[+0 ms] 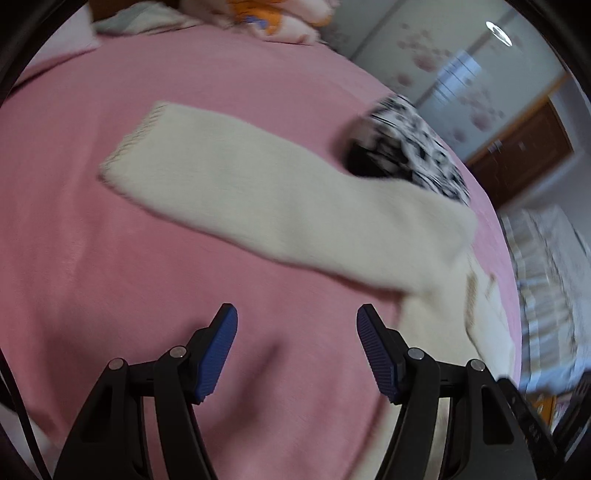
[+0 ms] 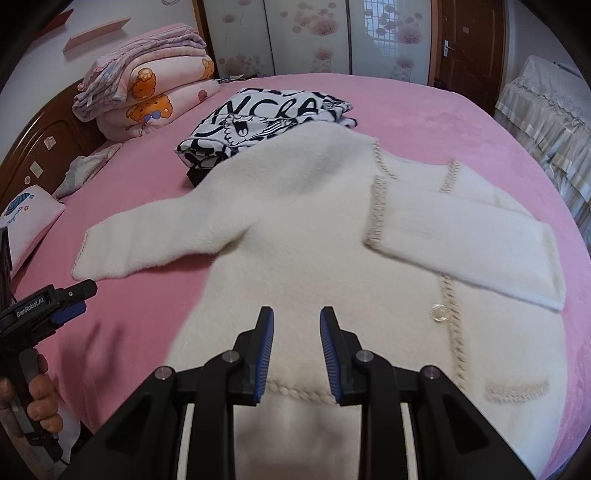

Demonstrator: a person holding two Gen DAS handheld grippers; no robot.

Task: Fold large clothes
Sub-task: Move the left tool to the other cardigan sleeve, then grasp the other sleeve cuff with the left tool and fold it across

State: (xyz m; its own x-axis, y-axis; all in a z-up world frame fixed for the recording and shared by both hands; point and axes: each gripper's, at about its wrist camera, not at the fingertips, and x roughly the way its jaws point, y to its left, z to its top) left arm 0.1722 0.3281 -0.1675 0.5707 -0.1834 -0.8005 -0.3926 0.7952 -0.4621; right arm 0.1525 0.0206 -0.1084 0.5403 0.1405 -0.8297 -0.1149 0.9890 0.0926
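Observation:
A cream fluffy cardigan lies spread on the pink bed. Its right sleeve is folded across the chest. Its left sleeve stretches out to the left; it also shows in the left wrist view. My right gripper is open and empty, just above the cardigan's lower body near the hem. My left gripper is open and empty over bare pink sheet, short of the outstretched sleeve. It also shows at the left edge of the right wrist view, held by a hand.
A folded black-and-white printed garment lies just beyond the cardigan's collar. Stacked pink bedding and a pillow sit at the headboard on the left. Wardrobe doors stand behind the bed, and a covered piece of furniture stands to the right.

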